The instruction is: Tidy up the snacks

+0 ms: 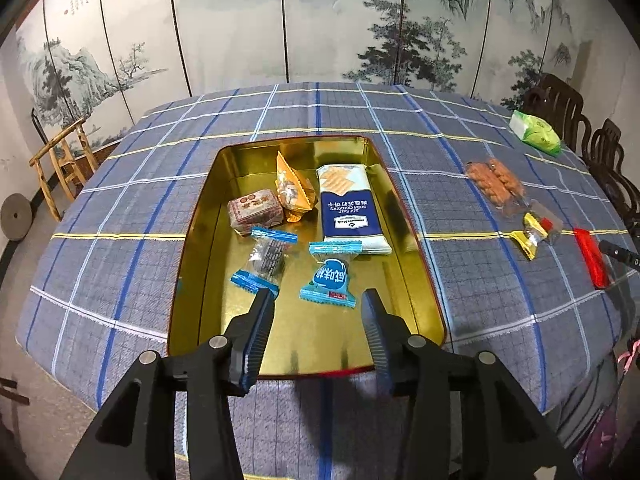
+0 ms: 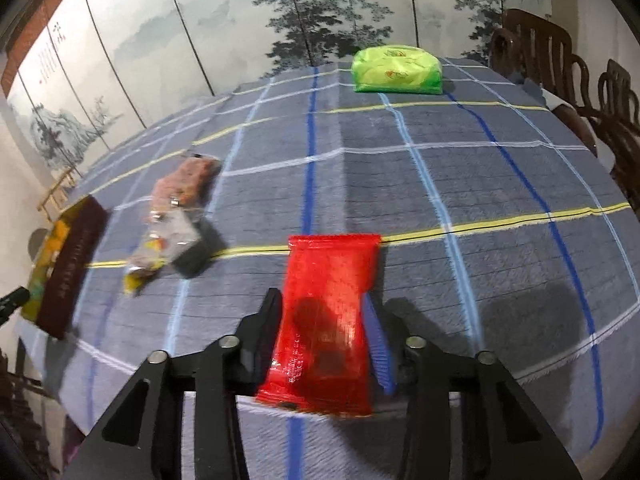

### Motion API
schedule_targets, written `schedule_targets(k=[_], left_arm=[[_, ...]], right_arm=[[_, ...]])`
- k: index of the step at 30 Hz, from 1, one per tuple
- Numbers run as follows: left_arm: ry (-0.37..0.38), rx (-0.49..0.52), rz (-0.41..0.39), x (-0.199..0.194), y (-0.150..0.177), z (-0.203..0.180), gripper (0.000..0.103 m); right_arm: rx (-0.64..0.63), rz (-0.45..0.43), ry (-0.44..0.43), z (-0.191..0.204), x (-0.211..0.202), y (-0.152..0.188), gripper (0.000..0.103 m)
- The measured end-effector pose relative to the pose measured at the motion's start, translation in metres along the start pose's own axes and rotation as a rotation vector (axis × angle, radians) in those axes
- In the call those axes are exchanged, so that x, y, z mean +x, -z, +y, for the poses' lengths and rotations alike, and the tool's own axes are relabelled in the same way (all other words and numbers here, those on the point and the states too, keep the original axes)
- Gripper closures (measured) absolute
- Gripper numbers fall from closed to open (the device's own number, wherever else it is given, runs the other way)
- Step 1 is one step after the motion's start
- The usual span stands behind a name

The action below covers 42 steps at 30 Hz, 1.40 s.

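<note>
The right tongs [image 2: 322, 316] are clamped on a translucent red plastic snack packet [image 2: 330, 320], whose long axis runs straight out along the fingers, and they hold it above the blue plaid-clothed desk [image 2: 460, 168], well to the right of the open gold-lined rectangular tin [image 1: 200, 248]. The left tongs [image 1: 318, 300] hang part-open and empty over the tin's near end, just short of a blue-wrapped sweet [image 1: 330, 276] lying inside. The tin lies to the left of the red packet, so I judge the coming move a leftward carry by the right hand.
</note>
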State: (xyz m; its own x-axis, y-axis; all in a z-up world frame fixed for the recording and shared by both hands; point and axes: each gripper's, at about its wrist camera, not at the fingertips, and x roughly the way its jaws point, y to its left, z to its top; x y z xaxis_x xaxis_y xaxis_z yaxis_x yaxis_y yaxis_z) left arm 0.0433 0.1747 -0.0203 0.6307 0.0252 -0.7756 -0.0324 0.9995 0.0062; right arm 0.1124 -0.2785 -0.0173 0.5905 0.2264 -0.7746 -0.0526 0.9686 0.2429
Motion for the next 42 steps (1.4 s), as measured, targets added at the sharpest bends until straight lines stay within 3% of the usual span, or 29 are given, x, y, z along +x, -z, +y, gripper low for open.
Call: schedule_targets(k=[5,8,10,12,13,17,18,19,20,23,25,29,42], left_arm=[[0.018,-0.002,-0.012,-0.008,0.004,0.001,0.060],[0.029,-0.003,-0.017,-0.011,0.006,0.002,0.058],[0.029,0.005,-0.012,-0.010,0.006,0.000,0.057],[0.032,0.006,-0.007,-0.008,0.007,-0.001,0.057],[0.039,0.003,-0.003,-0.007,0.007,-0.002,0.057],[0.053,0.008,-0.002,-0.009,0.008,-0.006,0.057],[0.051,0.012,-0.004,-0.010,0.009,-0.006,0.057],[0.051,0.014,-0.006,-0.011,0.010,-0.006,0.056],[0.050,0.016,-0.008,-0.012,0.010,-0.007,0.056],[0.057,0.012,-0.014,-0.015,0.011,-0.006,0.056],[0.064,0.003,-0.013,-0.017,0.011,-0.004,0.055],[0.075,-0.002,-0.016,-0.021,0.013,-0.004,0.053],[0.069,-0.053,-0.009,-0.027,0.024,0.013,0.051]], right_arm=[[-0.057,0.044,0.094,0.014,0.009,-0.007,0.063],[0.026,0.047,0.022,0.003,0.007,-0.007,0.061],[0.001,0.047,0.057,0.008,0.005,-0.006,0.051],[-0.017,0.051,0.071,0.014,0.008,-0.007,0.027],[-0.025,0.060,0.076,0.018,0.012,-0.008,0.026],[-0.100,0.135,0.186,0.028,0.042,-0.002,0.027],[-0.121,0.105,0.202,0.028,0.042,0.000,0.031],[-0.119,0.106,0.198,0.027,0.041,0.000,0.036],[-0.121,0.106,0.196,0.025,0.038,-0.002,0.054],[-0.112,0.106,0.107,0.017,0.027,-0.006,0.059],[-0.101,0.093,0.112,0.016,0.018,-0.007,0.059],[-0.050,0.061,0.020,0.026,0.002,-0.013,0.059],[-0.174,0.011,-0.312,0.174,-0.015,-0.040,0.059]])
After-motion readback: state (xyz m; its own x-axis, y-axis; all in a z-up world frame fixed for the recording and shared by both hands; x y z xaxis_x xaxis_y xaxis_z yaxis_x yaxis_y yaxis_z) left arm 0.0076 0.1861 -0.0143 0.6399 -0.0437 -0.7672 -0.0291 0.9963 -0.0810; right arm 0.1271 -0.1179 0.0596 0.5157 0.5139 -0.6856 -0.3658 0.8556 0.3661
